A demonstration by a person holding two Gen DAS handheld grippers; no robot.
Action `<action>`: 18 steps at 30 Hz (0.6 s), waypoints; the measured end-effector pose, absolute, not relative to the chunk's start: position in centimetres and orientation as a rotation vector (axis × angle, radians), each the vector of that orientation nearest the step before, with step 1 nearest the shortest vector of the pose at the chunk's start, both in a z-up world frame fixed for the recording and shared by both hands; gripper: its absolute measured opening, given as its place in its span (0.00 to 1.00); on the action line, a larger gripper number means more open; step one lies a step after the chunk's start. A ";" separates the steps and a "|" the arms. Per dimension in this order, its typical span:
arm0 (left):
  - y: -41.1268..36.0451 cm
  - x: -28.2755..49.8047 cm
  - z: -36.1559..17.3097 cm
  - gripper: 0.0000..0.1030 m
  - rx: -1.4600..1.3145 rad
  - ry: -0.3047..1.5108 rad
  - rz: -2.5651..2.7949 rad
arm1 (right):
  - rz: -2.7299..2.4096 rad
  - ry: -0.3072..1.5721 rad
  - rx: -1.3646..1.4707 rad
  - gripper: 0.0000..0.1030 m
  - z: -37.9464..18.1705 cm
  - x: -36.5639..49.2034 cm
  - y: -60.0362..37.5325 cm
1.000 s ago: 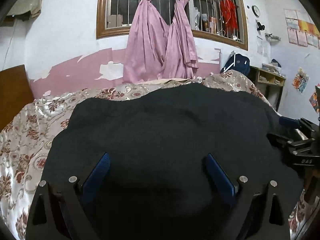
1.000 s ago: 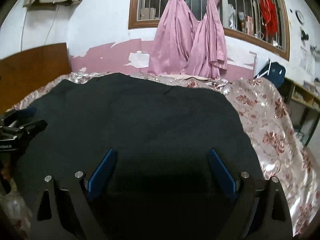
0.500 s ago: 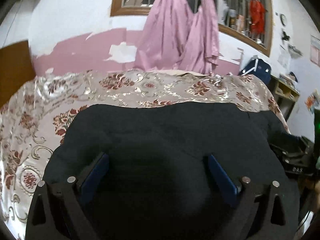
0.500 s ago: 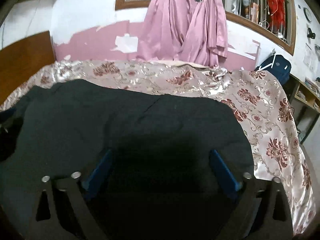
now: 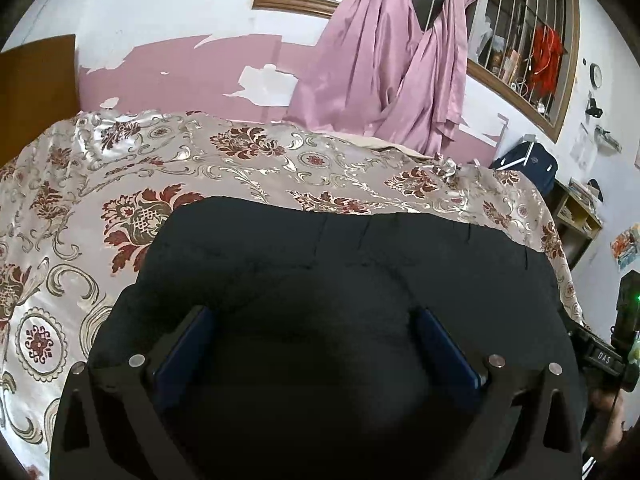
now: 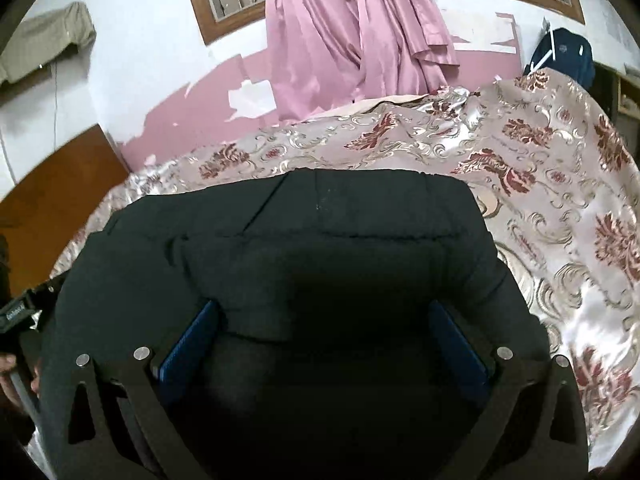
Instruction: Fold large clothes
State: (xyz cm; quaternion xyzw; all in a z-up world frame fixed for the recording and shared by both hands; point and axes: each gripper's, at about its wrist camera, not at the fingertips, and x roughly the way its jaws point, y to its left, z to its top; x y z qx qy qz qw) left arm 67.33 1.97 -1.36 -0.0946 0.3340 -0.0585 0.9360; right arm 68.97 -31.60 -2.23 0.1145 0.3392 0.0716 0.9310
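A large black garment lies flat on a floral satin bedspread, its far edge straight across the bed. My left gripper is open just over the near left part of the cloth, blue pads wide apart with nothing between them. My right gripper is open over the near right part of the same garment, pads wide apart. The right gripper's body shows at the right edge of the left wrist view, and the left one at the left edge of the right wrist view.
Bare bedspread lies beyond and to the right of the garment. Pink curtains hang at a barred window on the back wall. A wooden headboard stands at left, a shelf and blue bag at right.
Both grippers have dropped and tilted down toward the cloth. More bare bedspread now shows beyond the garment's far edge. The jaws stayed open.
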 end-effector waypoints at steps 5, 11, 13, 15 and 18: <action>1.9 67.2 -1.4 1.00 -0.192 0.684 -0.119 | 0.159 0.695 0.254 0.99 -3.0 68.9 -31.8; 2.1 67.1 -1.6 1.00 -0.216 0.679 -0.132 | 0.172 0.675 0.279 0.99 -2.8 68.7 -32.5; 2.8 66.5 -1.6 1.00 -0.245 0.658 -0.123 | 0.188 0.644 0.310 0.99 -2.6 68.2 -33.1; 3.7 65.8 -1.6 1.00 -0.278 0.637 -0.107 | 0.190 0.579 0.361 0.99 -2.3 67.0 -34.2; 5.9 65.1 -1.7 1.00 -0.360 0.615 -0.065 | 0.155 0.516 0.474 0.99 -2.5 65.4 -36.7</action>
